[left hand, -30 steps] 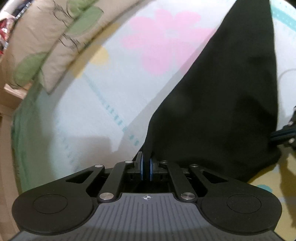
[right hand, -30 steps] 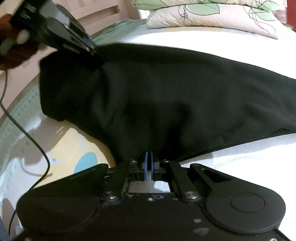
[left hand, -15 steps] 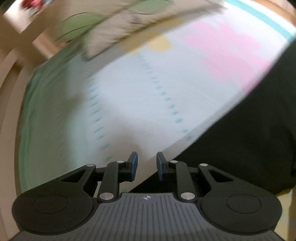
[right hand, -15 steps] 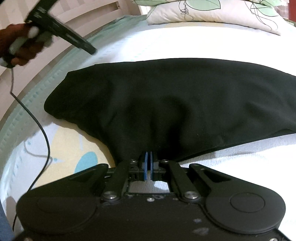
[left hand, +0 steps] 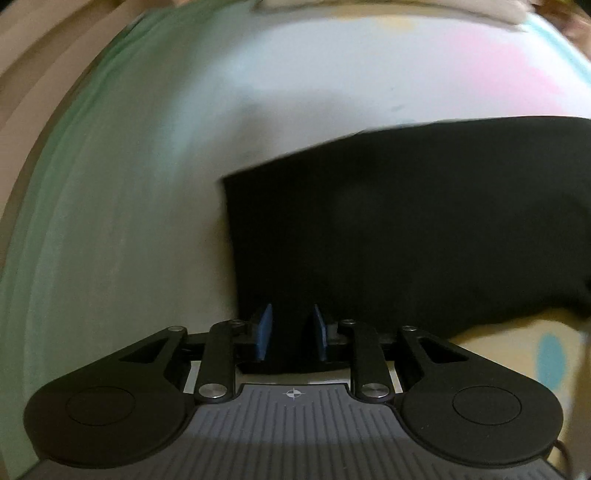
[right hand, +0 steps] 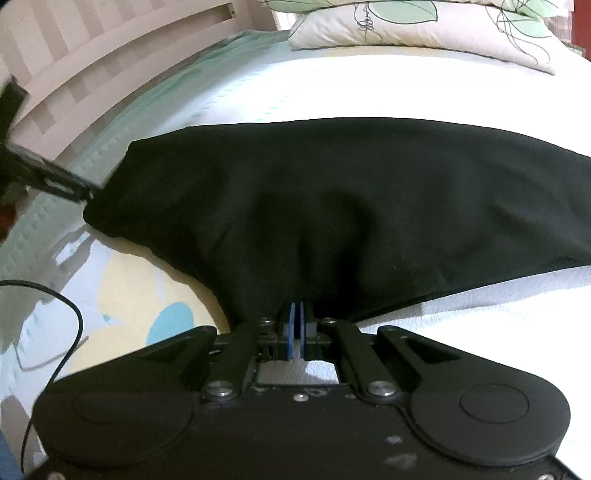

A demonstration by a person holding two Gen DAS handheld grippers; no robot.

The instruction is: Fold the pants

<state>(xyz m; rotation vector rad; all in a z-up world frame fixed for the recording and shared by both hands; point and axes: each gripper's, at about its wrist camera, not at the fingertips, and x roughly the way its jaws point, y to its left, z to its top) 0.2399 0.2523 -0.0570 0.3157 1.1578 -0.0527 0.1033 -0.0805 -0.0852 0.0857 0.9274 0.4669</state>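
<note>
Black pants [right hand: 369,199] lie spread across the bed, running from left to right in the right wrist view. My right gripper [right hand: 296,314] is shut on the near edge of the pants. In the left wrist view the pants [left hand: 406,229] fill the right half, with a square corner at the centre. My left gripper [left hand: 290,325] is open, its blue pads [left hand: 264,328] just over the near left corner of the fabric, holding nothing. The left gripper also shows in the right wrist view [right hand: 79,192], at the left end of the pants.
The bed sheet [right hand: 140,295] is white with yellow, blue and pink shapes. Pillows [right hand: 424,26] with a green leaf print lie at the far end. A slatted wooden bed frame [right hand: 92,66] runs along the left. A black cable [right hand: 62,306] lies on the sheet.
My left gripper let go of the pants, opened, swung away and came back down at their left corner. The pants dropped flat on the bed. My right gripper stayed shut on the near edge.
</note>
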